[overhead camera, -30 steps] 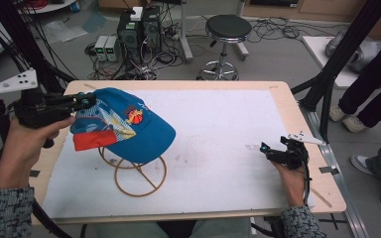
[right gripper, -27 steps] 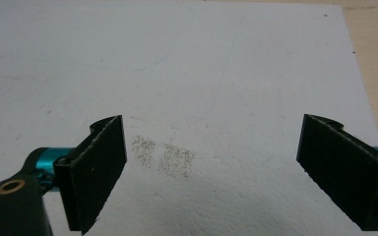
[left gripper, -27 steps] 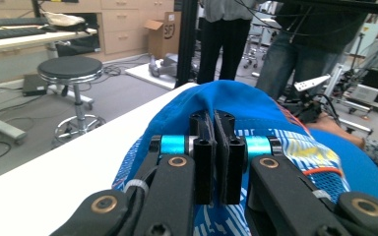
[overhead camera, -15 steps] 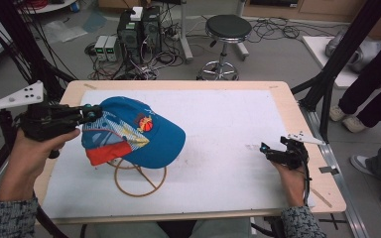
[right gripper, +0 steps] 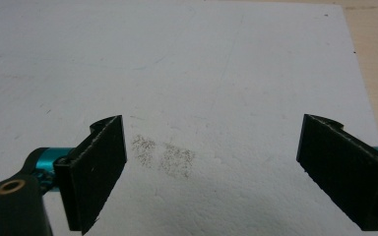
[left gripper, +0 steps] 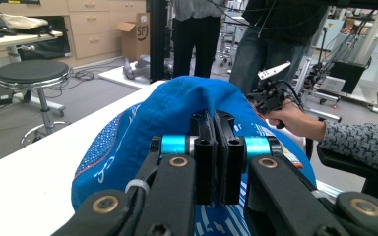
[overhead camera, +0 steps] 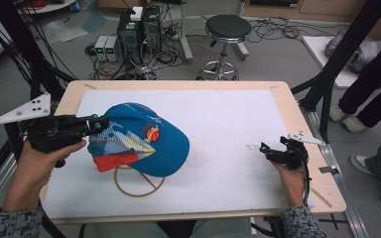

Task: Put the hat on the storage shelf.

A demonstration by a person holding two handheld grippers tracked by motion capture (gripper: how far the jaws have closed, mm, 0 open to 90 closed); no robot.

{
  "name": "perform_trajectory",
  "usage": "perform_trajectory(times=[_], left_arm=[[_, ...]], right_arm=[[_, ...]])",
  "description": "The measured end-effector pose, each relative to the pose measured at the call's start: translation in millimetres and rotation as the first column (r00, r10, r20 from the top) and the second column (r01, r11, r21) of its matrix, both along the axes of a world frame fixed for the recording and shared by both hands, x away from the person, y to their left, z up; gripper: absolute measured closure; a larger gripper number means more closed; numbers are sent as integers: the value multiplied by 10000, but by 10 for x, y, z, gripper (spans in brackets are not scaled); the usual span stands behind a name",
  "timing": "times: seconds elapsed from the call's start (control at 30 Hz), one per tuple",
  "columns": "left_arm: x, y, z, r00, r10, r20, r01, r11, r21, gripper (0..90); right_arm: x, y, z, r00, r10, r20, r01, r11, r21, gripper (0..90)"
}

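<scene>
Cap (overhead camera: 146,141) first: the blue one with the red brim hangs in my left hand-held gripper (overhead camera: 98,125), whose jaws are pressed together on a fold of its fabric near the back of the crown. In the left gripper view the two black pads meet with blue cloth (left gripper: 177,105) pinched between them. The cap sits over the left part of the desk (overhead camera: 228,114), close to the near-left corner, tilted with its brim pointing down toward the near edge. Under it I see a thin wire stand (overhead camera: 138,182) with a round ring base resting on the white sheet; the cap covers the top of the stand, and I cannot tell whether it already rests on it or hangs just above.

My right hand-held gripper (overhead camera: 265,148) lies low near the right edge of the desk, well apart from the cap. Its jaws stand wide apart with nothing between them, and the right gripper view looks down on bare white sheet with a faint smudge (right gripper: 163,156).

Judging by this, the picking-up is done and the cap is roughly over the stand. What seems left is settling the crown squarely onto the stand, letting go of the fabric, and drawing my left hand clear without dragging the cap askew.
</scene>
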State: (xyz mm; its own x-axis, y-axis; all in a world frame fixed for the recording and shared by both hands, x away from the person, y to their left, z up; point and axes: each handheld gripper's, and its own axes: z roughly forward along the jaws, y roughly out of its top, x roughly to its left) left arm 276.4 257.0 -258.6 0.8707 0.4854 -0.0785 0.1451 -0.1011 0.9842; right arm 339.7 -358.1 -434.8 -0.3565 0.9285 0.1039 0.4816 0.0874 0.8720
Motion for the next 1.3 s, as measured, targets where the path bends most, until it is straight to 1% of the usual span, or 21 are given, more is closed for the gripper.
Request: perform_trajectory(times=[0.07, 0.13, 0.2, 0.23, 0.3, 0.33, 0.5, 0.53, 0.6, 0.7, 0.8, 0.83, 0.93, 1.0, 1.03, 1.07, 1.1, 1.2, 1.23, 1.27, 1.3], left_arm=[[0, -3, -8, 10000, -45, 9, 45, 10000, -3, 873], [7, -2, -30, 10000, -88, -7, 87, 9999, -94, 868], [13, 1, -37, 10000, -83, -6, 83, 9999, -146, 834], [18, 6, -43, 10000, -58, -10, 58, 9998, -173, 834], [27, 10, -59, 10000, -53, -60, 51, 9996, -291, 781], [33, 14, -73, 9999, -127, -103, 123, 9992, -373, 750], [36, 17, -83, 9996, -219, -157, 210, 9984, -518, 726], [32, 20, -81, 9996, -243, -151, 234, 9983, -534, 682], [19, 34, -70, 9996, -243, -109, 235, 9976, -657, 669], [-4, 92, -45, 10000, -19, 19, 20, 9966, -824, 646], [-24, 176, -29, 9993, 337, 167, -318, 9944, -1006, 623], [-29, 203, -27, 9986, 484, 191, -463, 9940, -991, 603], [-38, 275, -28, 9941, 1035, 316, -1006, 9916, -817, 584], [-42, 325, -37, 9913, 1262, 371, -1228, 9889, -833, 584], [-45, 366, -50, 9872, 1529, 451, -1487, 9852, -851, 582], [-47, 385, -58, 9847, 1672, 484, -1626, 9828, -881, 581], [-47, 385, -58, 9847, 1672, 484, -1626, 9828, -881, 581], [-57, 442, -77, 9760, 2093, 593, -2043, 9755, -813, 577], [-65, 460, -85, 9717, 2272, 641, -2220, 9719, -788, 574], [-75, 491, -98, 9616, 2628, 785, -2575, 9636, -716, 559], [-75, 491, -98, 9616, 2628, 785, -2575, 9636, -716, 544]], right_arm=[[2, -2, -1, 10000, -8, -8, 8, 10000, -5, 106], [2, -2, -1, 10000, -4, -6, 4, 10000, 6, 106], [1, -1, -1, 10000, -9, -4, 9, 10000, -11, 106], [1, -1, -1, 10000, -9, -4, 9, 10000, -11, 106], [2, -1, 0, 10000, -18, -17, 18, 10000, 12, 106], [2, -3, -1, 10000, -22, -40, 22, 10000, 22, 106], [3, -3, -1, 10000, -24, -34, 24, 10000, 18, 106], [4, -3, -2, 10000, -11, -16, 11, 10000, -1, 106], [4, -4, -1, 10000, -20, -17, 20, 10000, 2, 106], [7, -4, -3, 10000, -15, -8, 15, 10000, 26, 106], [8, 0, -2, 10000, 1, 12, -1, 10000, 10, 106], [9, 2, -1, 10000, -25, 19, 25, 10000, 60, 106], [10, 4, 2, 10000, -21, 49, 20, 10000, 86, 106], [12, 11, 6, 9999, -22, 112, 20, 9999, 123, 106], [15, 7, 6, 9999, -5, 150, 4, 10000, 92, 106], [16, 5, 6, 9999, -2, 163, 0, 9999, 110, 106], [16, 5, 6, 9999, -2, 163, 0, 9999, 110, 106], [18, 4, 8, 9998, -35, 183, 31, 9998, 173, 106], [18, 7, 10, 9998, -42, 191, 39, 9998, 190, 106], [22, 13, 12, 9996, -19, 282, 14, 9998, 188, 106], [21, 20, 14, 9996, -35, 291, 28, 9998, 216, 106]])
